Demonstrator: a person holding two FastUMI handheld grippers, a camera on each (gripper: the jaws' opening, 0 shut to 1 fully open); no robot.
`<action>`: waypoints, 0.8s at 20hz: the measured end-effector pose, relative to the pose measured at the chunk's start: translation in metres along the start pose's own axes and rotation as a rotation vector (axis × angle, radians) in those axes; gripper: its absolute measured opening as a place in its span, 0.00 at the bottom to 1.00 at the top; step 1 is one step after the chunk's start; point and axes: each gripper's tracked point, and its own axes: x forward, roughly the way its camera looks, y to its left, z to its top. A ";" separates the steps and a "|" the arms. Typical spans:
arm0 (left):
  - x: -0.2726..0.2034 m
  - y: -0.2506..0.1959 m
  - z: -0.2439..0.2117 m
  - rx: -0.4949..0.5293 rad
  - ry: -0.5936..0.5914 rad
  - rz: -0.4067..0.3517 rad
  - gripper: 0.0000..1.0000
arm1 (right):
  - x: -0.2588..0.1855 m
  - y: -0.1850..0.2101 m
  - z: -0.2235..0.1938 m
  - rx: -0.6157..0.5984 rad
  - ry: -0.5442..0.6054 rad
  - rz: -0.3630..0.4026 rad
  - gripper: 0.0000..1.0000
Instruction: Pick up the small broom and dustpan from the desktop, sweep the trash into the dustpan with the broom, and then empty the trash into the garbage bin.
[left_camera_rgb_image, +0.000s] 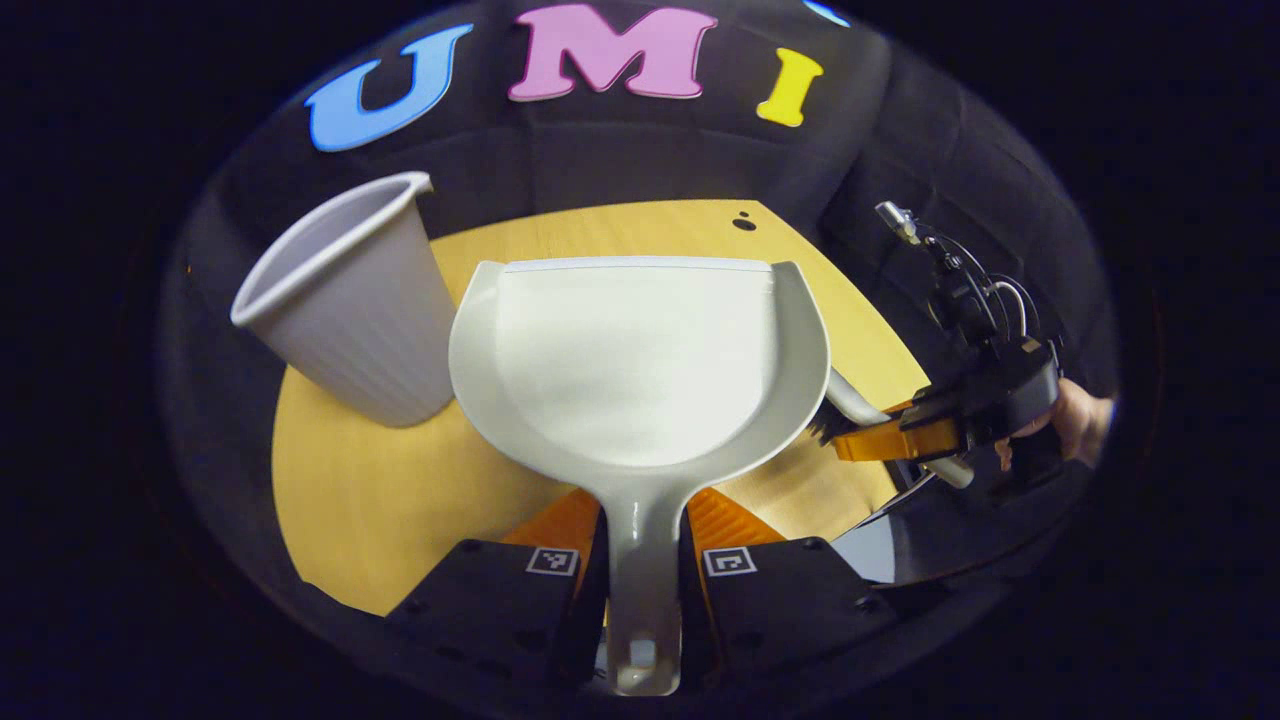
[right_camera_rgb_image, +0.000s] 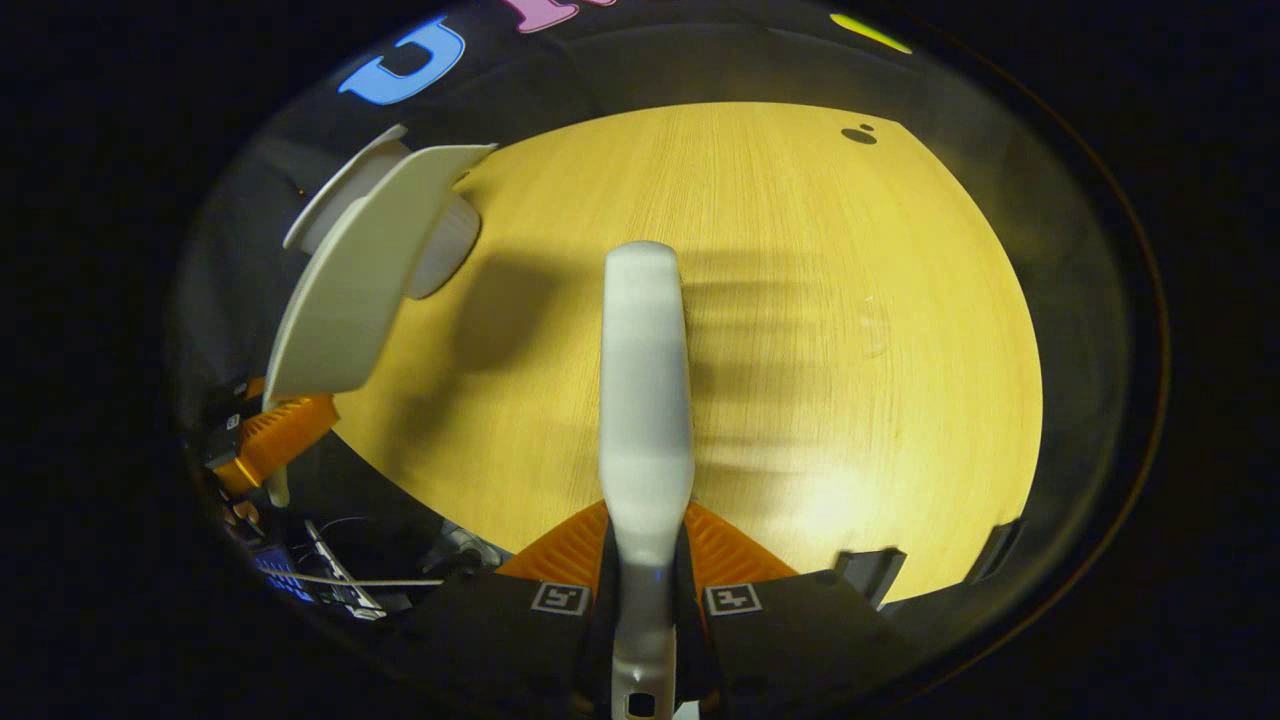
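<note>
Over the desk (left_camera_rgb_image: 370, 500), the left gripper (left_camera_rgb_image: 645, 560) has its jaws closed tight on the handle of the dustpan (left_camera_rgb_image: 640, 370), one finger pressing each side. Seen from the left gripper view, the pan is held out ahead with its open mouth facing away toward the booth wall; its scoop looks bare. Just left of the pan stands the bin (left_camera_rgb_image: 350, 310), a pale ribbed cup that widens to its rim, with its base on the desk near the far left edge. From this view the pan's left edge overlaps the bin, so I cannot tell whether they touch.

Off to the right, a hand (left_camera_rgb_image: 1085, 425) holds the right gripper (left_camera_rgb_image: 850, 435), with dark bristles showing just beside the pan's right wall.

From the right gripper view, the right gripper (right_camera_rgb_image: 645, 565) has its jaws closed on the handle of the broom (right_camera_rgb_image: 645, 400), which points forward above the wood and casts a striped shadow on it. The pan appears there at upper left, in front of the bin.
</note>
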 end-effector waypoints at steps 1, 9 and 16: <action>0.024 -0.007 -0.007 -0.033 0.027 0.006 0.29 | 0.013 0.000 -0.002 -0.001 0.012 -0.019 0.28; 0.084 0.005 -0.050 -0.162 0.152 0.126 0.29 | 0.067 0.024 0.018 0.030 0.039 -0.098 0.28; 0.081 -0.007 -0.054 -0.182 0.238 0.162 0.29 | 0.083 0.026 0.031 0.114 0.079 -0.089 0.29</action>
